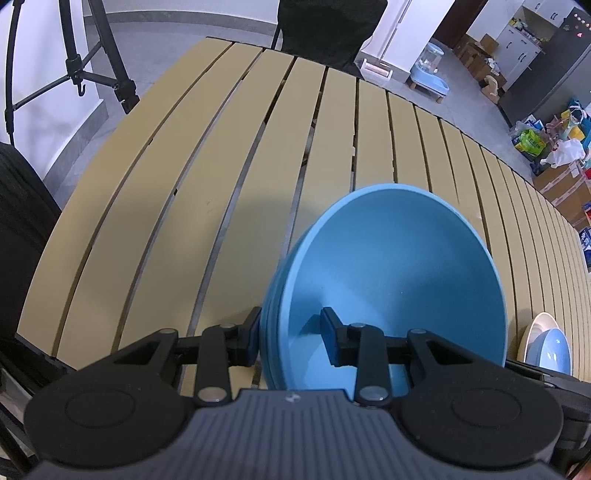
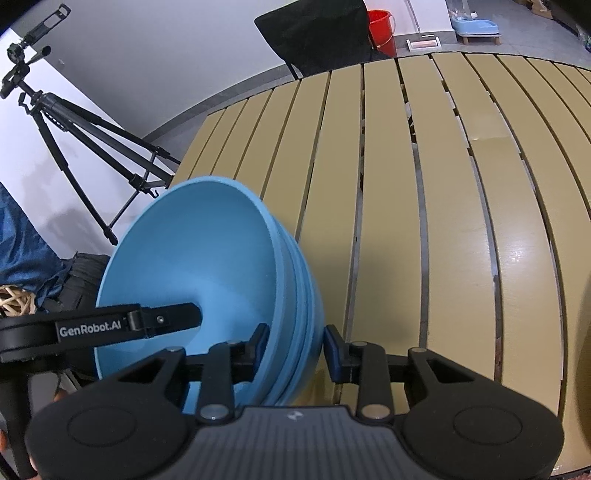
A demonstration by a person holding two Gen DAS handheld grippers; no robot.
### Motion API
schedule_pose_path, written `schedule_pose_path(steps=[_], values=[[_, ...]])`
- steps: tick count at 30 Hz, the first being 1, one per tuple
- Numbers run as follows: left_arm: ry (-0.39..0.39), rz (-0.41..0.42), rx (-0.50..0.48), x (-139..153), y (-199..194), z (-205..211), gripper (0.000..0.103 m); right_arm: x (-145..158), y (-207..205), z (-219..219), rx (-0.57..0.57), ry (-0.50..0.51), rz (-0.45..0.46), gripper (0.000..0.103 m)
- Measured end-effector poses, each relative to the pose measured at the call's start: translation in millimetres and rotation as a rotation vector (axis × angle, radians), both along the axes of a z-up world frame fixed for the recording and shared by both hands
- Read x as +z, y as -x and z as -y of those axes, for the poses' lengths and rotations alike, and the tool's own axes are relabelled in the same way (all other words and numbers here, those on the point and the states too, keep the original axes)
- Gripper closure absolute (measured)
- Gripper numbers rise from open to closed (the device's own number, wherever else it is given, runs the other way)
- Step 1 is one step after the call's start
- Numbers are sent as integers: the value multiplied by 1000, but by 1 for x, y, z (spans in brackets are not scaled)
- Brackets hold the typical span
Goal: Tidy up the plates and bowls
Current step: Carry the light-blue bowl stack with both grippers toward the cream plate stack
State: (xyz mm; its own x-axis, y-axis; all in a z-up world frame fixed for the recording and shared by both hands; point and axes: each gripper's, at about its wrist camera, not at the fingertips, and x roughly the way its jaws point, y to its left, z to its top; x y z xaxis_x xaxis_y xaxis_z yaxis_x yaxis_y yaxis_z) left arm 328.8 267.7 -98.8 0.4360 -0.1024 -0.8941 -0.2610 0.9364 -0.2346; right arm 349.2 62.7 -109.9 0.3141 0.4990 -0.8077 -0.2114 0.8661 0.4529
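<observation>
The left gripper [image 1: 291, 332] clamps the near rim of a stack of blue bowls [image 1: 391, 273], one finger inside and one on the outer wall. The right gripper [image 2: 295, 350] grips the opposite rim of the same bowls [image 2: 192, 266] likewise, the stack tilted between the two over the slatted table [image 2: 443, 206]. Just right of the left gripper, a small blue bowl [image 1: 550, 350] sits on a white plate [image 1: 535, 328]. Beyond the table's far edge stand a black chair [image 2: 317, 33] and a tripod [image 2: 74, 122].
</observation>
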Motion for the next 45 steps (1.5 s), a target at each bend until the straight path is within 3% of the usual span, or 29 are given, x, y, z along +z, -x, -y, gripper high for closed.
schedule_pose_path(steps=[19,45], values=[[-25,50,-39,28,18,35,69,22,19,30,-47,-30,43,73],[-37,101,-144,55,36,111,70,40,48,107,-174,-61,100,74]])
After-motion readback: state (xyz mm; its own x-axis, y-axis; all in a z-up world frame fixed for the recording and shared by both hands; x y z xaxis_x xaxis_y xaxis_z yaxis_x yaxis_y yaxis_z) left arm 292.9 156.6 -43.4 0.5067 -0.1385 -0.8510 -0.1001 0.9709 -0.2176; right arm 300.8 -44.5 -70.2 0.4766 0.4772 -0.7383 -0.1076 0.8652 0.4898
